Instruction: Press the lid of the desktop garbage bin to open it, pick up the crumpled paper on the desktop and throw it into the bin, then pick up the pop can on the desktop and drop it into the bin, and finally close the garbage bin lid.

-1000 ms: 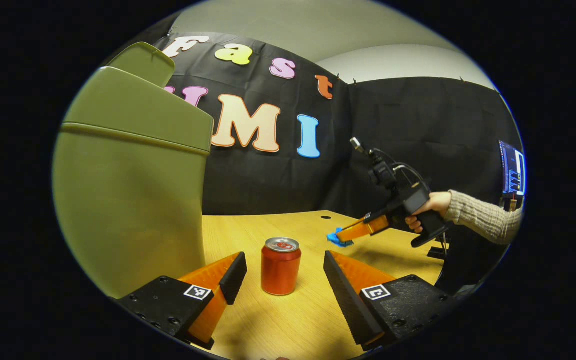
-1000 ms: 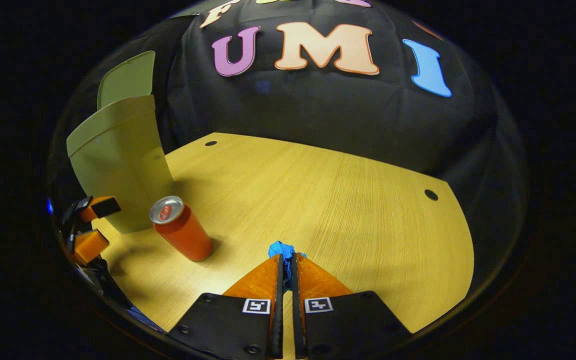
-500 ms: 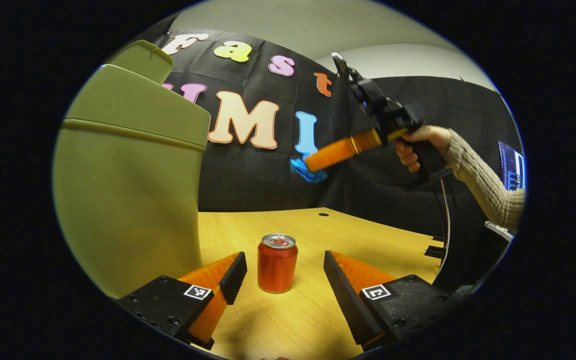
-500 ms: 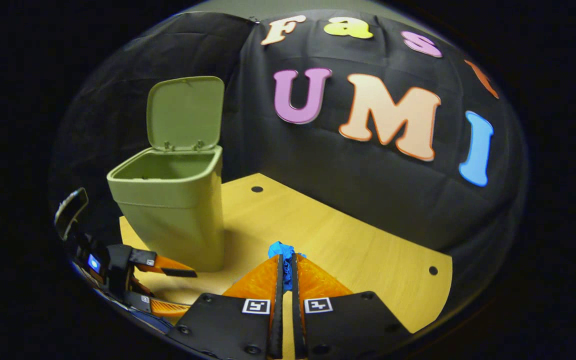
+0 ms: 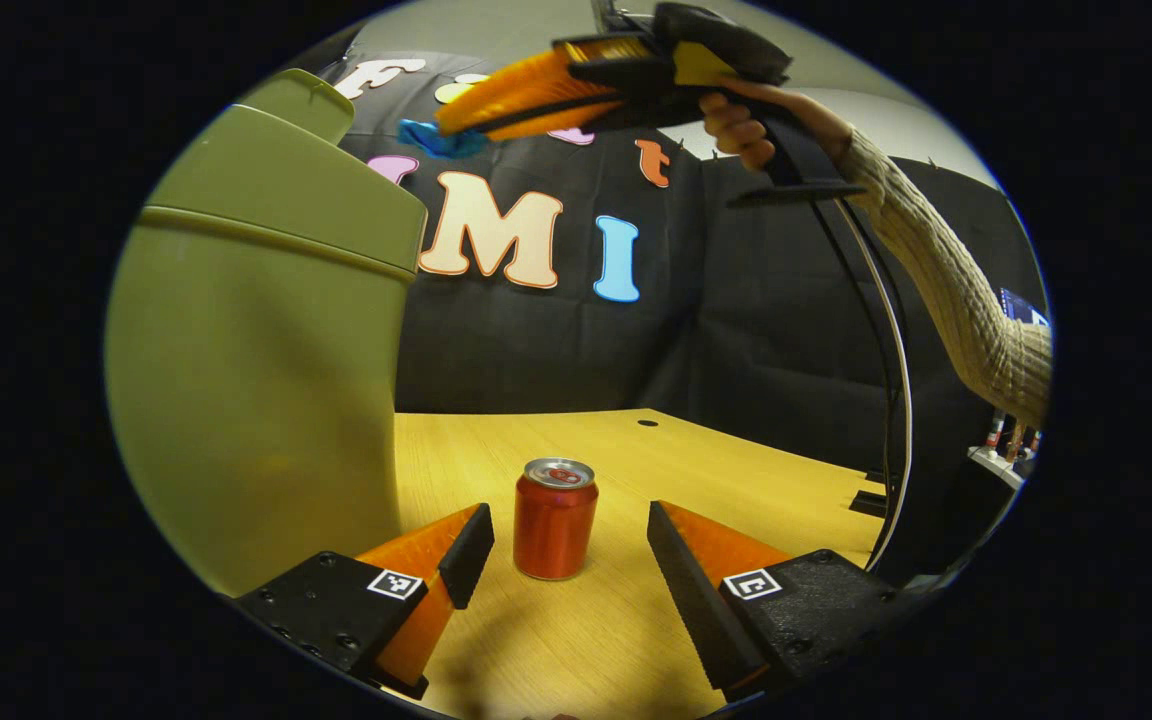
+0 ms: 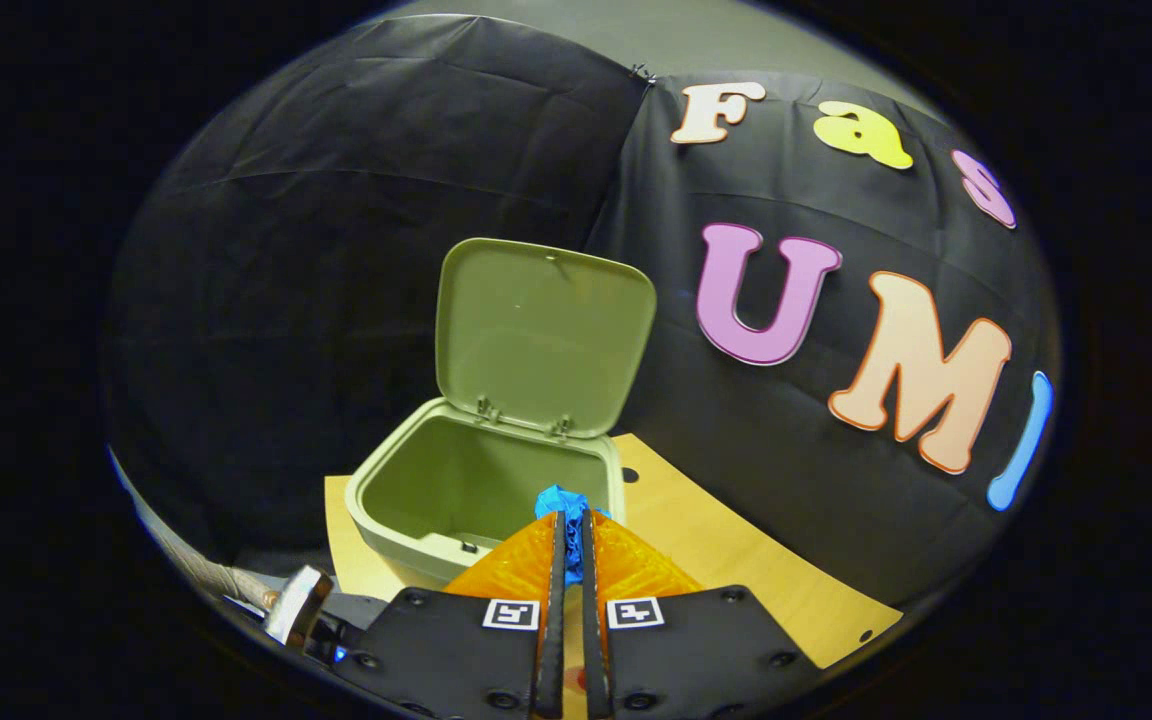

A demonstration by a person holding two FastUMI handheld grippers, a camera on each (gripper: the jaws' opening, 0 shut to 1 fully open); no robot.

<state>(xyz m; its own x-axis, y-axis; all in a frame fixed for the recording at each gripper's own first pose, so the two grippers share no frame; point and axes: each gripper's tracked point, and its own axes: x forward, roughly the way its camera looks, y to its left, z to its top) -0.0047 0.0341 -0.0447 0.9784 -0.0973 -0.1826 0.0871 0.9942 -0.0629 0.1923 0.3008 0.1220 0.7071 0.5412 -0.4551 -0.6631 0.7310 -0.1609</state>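
The green bin (image 6: 481, 480) stands with its lid (image 6: 541, 335) swung up, its inside showing in the right gripper view. My right gripper (image 6: 568, 525) is shut on the blue crumpled paper (image 6: 561, 500) and hangs above the bin's near rim. In the left gripper view that same gripper (image 5: 456, 125) holds the paper (image 5: 431, 138) high beside the bin's top (image 5: 266, 320). The red pop can (image 5: 554, 518) stands upright on the wooden desktop (image 5: 636, 460), just ahead of my left gripper (image 5: 566, 535), which is open and low with the can between its fingertips' line.
A person's hand and knitted sleeve (image 5: 946, 290) reach across from the right, with a cable (image 5: 896, 380) hanging down from the gripper. The bin wall rises close on the left of my left gripper. The desk's far edge meets the black cloth wall.
My right gripper has lifted the blue paper off the desktop and carried it up and over toward the open bin. The left gripper and the can have hardly moved.
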